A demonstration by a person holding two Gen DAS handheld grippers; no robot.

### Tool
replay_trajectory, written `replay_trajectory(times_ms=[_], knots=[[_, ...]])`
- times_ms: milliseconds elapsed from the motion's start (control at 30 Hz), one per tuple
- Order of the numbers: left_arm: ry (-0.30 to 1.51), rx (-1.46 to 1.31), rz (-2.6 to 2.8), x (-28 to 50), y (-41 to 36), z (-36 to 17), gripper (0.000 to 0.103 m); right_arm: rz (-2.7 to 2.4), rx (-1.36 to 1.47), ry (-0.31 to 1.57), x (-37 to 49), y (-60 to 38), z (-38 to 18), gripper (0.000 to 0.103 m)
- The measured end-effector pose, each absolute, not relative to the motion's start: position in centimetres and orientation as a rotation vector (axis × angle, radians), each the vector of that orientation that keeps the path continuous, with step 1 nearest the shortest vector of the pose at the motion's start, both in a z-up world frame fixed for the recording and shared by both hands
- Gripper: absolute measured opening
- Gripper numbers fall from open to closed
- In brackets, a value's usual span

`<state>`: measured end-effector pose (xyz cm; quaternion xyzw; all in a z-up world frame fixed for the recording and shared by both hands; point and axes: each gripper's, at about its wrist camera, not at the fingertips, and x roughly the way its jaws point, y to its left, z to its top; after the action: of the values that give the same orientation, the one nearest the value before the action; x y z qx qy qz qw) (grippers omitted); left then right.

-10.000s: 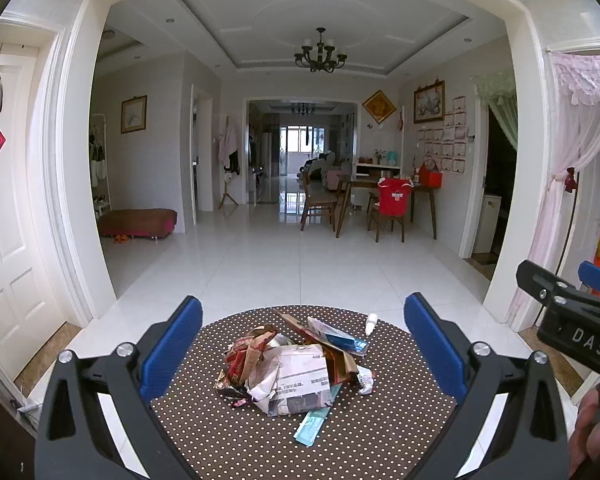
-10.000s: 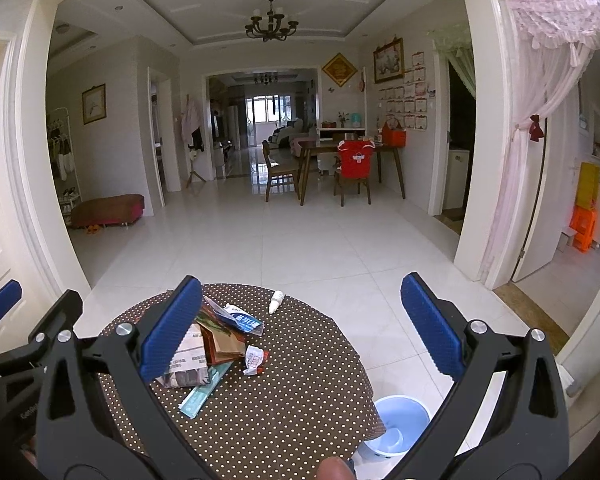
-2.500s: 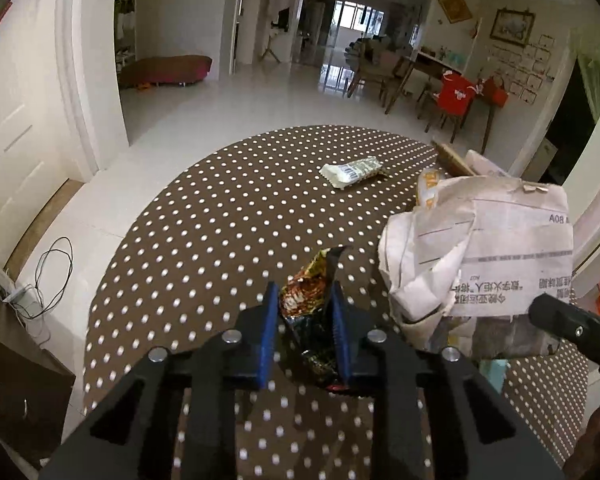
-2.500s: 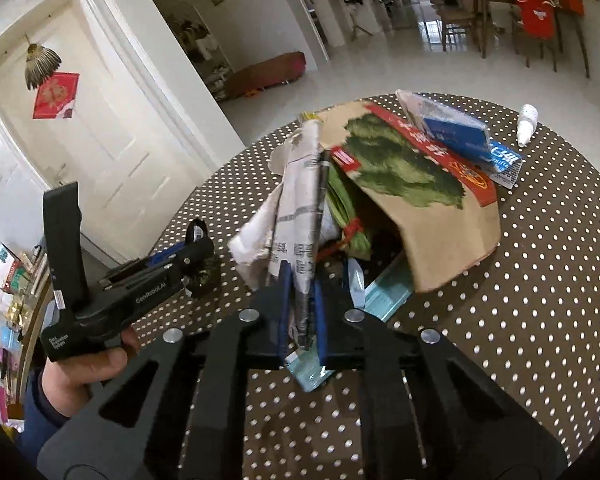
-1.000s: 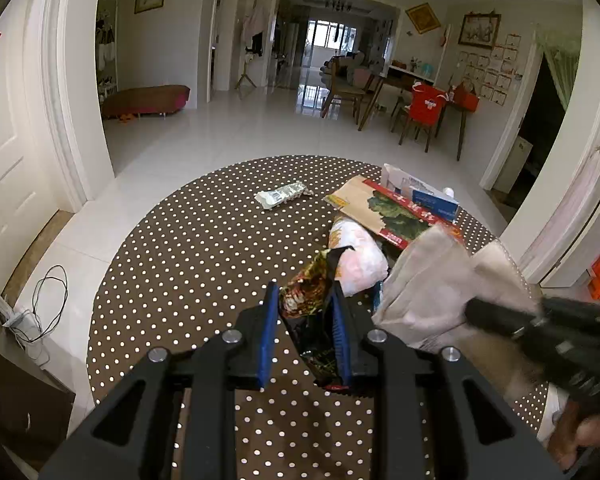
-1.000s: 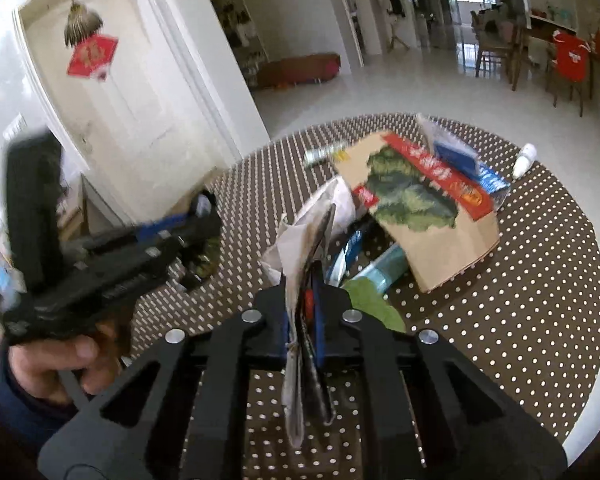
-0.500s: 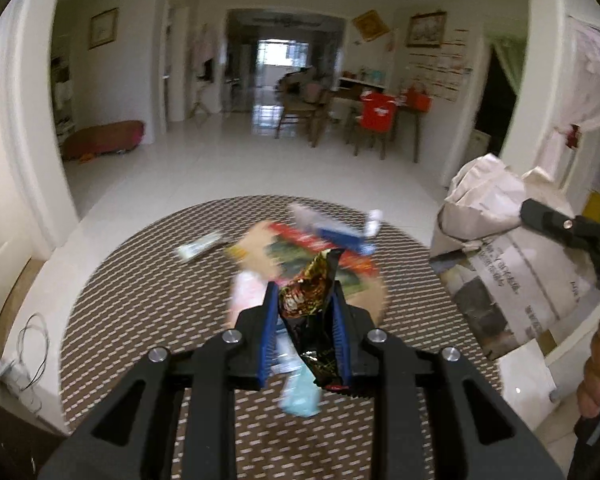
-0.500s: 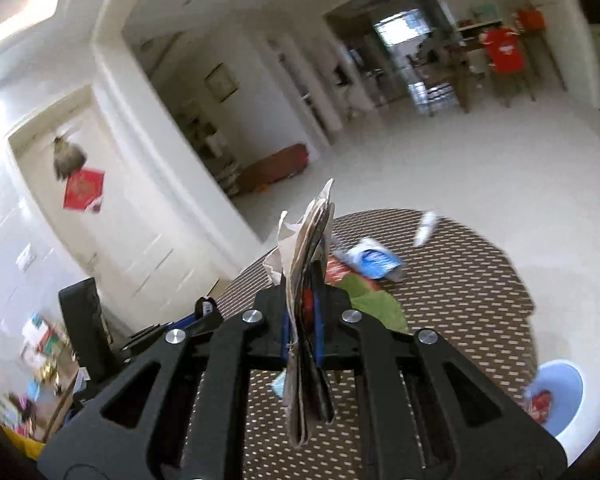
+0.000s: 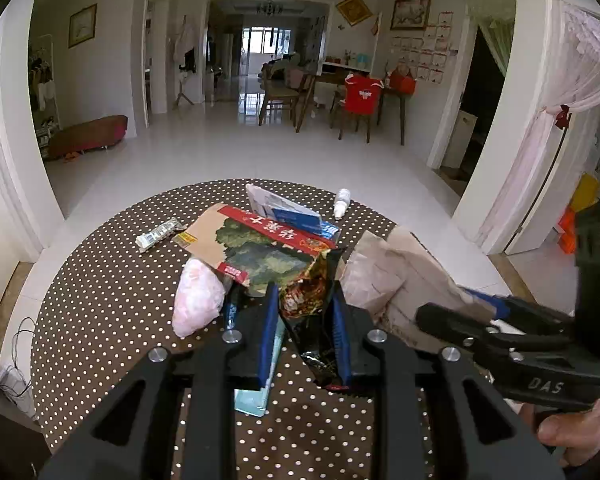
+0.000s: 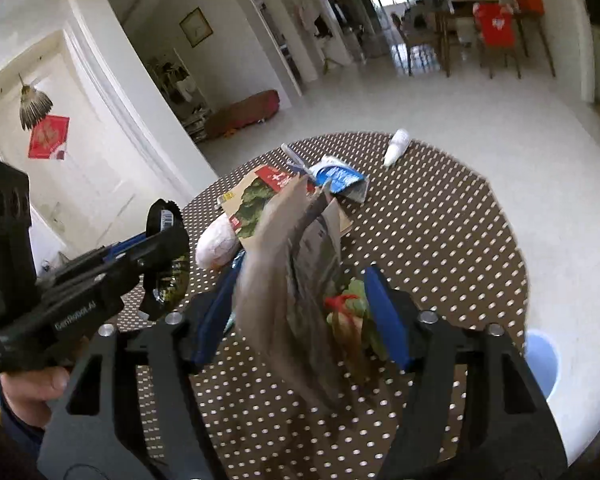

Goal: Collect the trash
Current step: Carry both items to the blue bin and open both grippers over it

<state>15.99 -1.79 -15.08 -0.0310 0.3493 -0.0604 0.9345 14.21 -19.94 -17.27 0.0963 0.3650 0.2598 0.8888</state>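
Observation:
My left gripper is shut on a dark foil snack wrapper above the round polka-dot table. My right gripper stands open; the crumpled newspaper sits blurred between its spread fingers, and I cannot tell if it touches them. The newspaper also shows in the left wrist view at the right. On the table lie a brown carton with a red strip, a pink bag, a blue packet, a white tube and a small white bottle.
A blue bin stands on the floor by the table's right edge. White tiled floor surrounds the table. A dining table and chairs stand far back. A white door is at the left.
My right gripper has opened from shut on the newspaper, which now looks blurred between the fingers. Both grippers have swung back over the table. My left gripper still holds the wrapper.

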Motion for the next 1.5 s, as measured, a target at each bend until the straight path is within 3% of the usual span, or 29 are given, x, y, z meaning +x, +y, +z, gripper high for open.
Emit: replay_trajectory(times_ms=[333,400,433,500,833,1100,1300,1500], knots=[[0.726,-0.084,-0.125,16.1,-1.3,-15.8,0.024,0.517,0.101,0.788,15.2,-19.8,-18.1,0.062],[0.727,-0.084,-0.127,16.2,-1.3,-15.8,0.024,0.522,0.104,0.821,16.0,-19.9,-18.8,0.023],[0.728,-0.084,-0.127,16.2,-1.2,-15.8,0.024,0.522,0.111,0.821,16.2,-20.1,-18.9,0.015],[0.727,-0.085,-0.126,16.2,-1.2,-15.7,0.024,0.541,0.142,0.798,16.0,-20.4,-18.2,0.011],[0.705,-0.076,-0.136,16.0,-1.7,-14.8,0.024,0.625,0.392,0.630,15.8,-25.0,-12.5,0.010],[0.668,-0.028,-0.261,17.1,-6.9,-12.8,0.024,0.408,0.472,0.523,13.8,-34.0,-10.3,0.010],[0.678,0.021,-0.452,19.1,-15.8,-12.6,0.024,0.171,0.514,0.554,12.4,-42.3,-13.1,0.010],[0.814,0.066,-0.639,21.5,-26.5,-16.9,0.024,-0.009,0.572,0.660,12.3,-49.1,-19.0,0.010]])
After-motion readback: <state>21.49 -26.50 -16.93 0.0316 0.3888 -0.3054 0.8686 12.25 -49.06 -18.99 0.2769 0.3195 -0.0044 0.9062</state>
